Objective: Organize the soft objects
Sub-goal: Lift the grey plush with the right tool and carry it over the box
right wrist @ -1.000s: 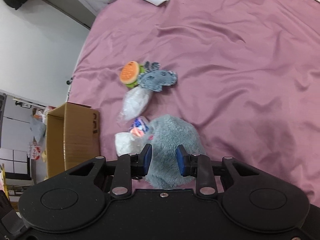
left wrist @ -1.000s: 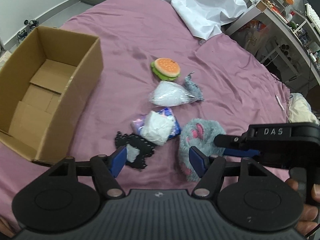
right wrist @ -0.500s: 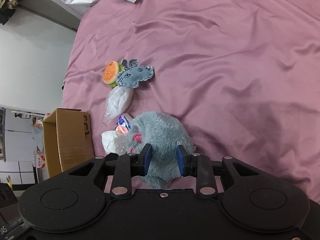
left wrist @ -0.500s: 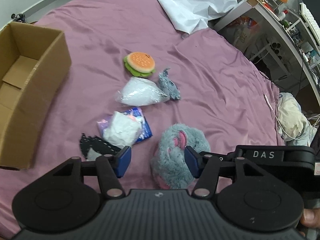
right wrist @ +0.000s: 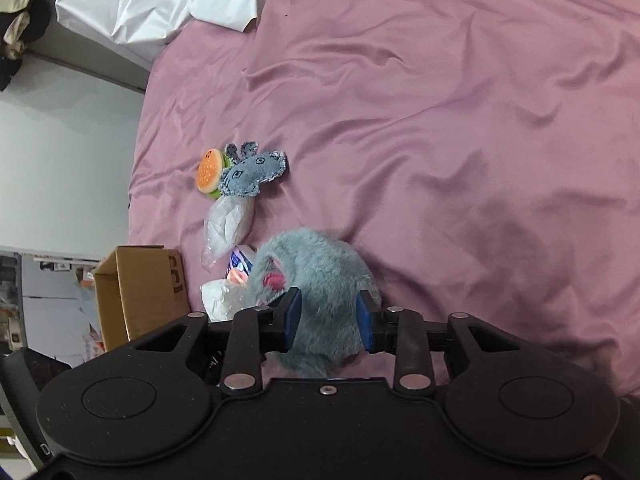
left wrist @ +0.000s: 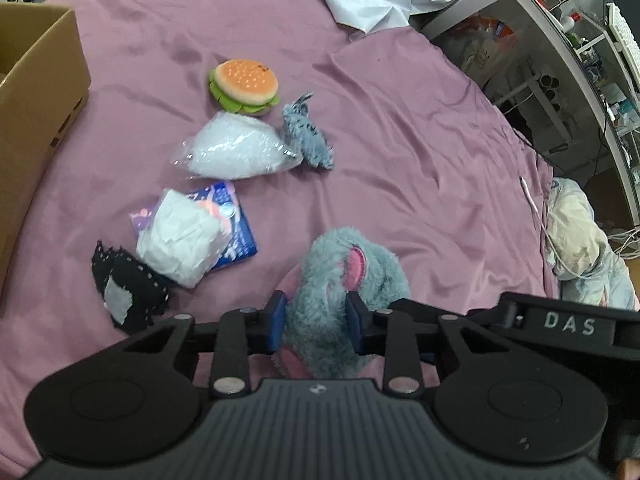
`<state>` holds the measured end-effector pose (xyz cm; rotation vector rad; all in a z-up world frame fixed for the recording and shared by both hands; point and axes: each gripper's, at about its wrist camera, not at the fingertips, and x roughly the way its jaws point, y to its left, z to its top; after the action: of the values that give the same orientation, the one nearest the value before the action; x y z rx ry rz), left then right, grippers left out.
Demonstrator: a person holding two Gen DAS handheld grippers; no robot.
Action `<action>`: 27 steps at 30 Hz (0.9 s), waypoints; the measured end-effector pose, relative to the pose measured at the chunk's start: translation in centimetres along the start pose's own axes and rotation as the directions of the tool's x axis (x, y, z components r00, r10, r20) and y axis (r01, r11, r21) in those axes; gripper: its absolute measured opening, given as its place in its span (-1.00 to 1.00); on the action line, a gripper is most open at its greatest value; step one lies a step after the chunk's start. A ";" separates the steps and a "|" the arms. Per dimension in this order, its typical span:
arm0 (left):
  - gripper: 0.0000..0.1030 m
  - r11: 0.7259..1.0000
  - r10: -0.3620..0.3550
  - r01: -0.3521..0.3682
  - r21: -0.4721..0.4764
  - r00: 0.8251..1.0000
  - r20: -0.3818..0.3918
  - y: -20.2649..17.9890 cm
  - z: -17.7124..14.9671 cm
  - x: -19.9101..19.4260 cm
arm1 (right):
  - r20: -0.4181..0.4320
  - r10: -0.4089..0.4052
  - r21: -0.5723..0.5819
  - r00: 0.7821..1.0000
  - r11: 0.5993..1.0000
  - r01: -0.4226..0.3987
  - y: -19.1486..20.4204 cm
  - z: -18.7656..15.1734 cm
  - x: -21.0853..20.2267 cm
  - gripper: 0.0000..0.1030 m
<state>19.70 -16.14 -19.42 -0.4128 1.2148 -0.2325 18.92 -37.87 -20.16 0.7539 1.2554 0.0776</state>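
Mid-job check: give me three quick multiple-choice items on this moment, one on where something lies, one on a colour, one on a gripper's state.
1. What lies beside the burger plush?
A. small denim-grey toy
B. cardboard box
C. black lace cloth

2. What colour is the bedsheet?
A. white
B. mauve-pink
C. green

3. What is the left gripper doing?
A. open over nothing
B. closed on the fluffy grey plush
C. holding the box

Answers:
1 A, the toy sits beside the burger.
2 B, the sheet fills both views.
3 B, both fingers press into the fur.
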 end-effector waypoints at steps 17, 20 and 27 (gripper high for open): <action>-0.55 0.998 -0.023 0.024 -0.055 1.000 0.016 0.7 -0.2 -1.6 | 0.027 -0.020 0.003 0.999 1.000 0.020 0.6 -0.5 0.6 -0.56; -0.56 0.998 -0.040 0.042 -0.050 0.998 0.038 0.8 -0.4 -2.7 | 0.059 -0.002 -0.023 0.998 1.000 0.003 1.2 -1.0 -0.4 -0.58; -0.56 0.998 -0.058 0.061 -0.034 0.994 0.089 0.6 -0.9 -5.5 | 0.112 0.028 -0.055 0.993 0.998 -0.022 2.4 -2.1 -2.5 -0.58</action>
<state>16.99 -13.62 -15.17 -0.4866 1.1231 -0.2410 17.06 -36.20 -17.00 0.7184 1.1321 0.0873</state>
